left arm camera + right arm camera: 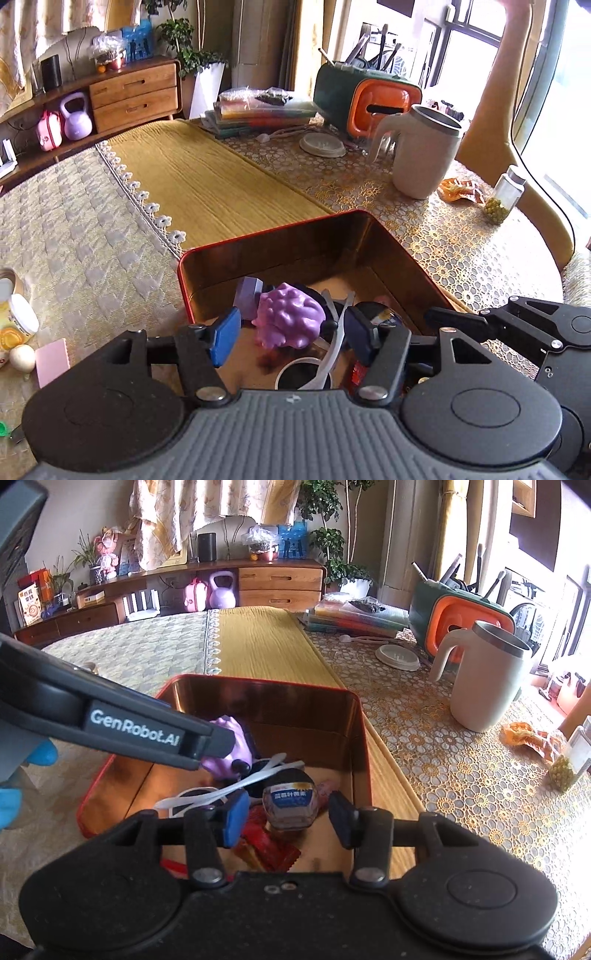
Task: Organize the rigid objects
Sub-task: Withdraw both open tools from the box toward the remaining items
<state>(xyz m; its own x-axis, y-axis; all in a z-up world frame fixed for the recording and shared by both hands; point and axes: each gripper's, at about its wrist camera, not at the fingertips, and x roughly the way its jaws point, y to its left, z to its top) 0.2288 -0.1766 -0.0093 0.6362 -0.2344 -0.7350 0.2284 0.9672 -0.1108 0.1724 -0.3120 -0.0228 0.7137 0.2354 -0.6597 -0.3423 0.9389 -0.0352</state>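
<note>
A red tin box (pixel 258 242) (pixel 354 716) with a gold inside stands on the table. In it lie a lumpy purple toy (pixel 290 319) (pixel 231 758), a purple block (pixel 246 295), a small bottle with a blue label (pixel 291 805), white-framed sunglasses (pixel 221 794) and red packets (pixel 266 849). My left gripper (pixel 293 332) is open over the box, its pads on either side of the purple toy, not touching it. My right gripper (pixel 288 821) is open over the near end of the box, around the small bottle.
On the table to the right are a beige jug (pixel 421 155) (pixel 487 679), a small jar of yellow beads (pixel 506 195), an orange wrapper (pixel 532 738), a white lid (pixel 322 145) and an orange-green container (pixel 369 99). At left lie a yellow tin (pixel 14 321), an egg (pixel 22 357) and a pink card (pixel 51 362).
</note>
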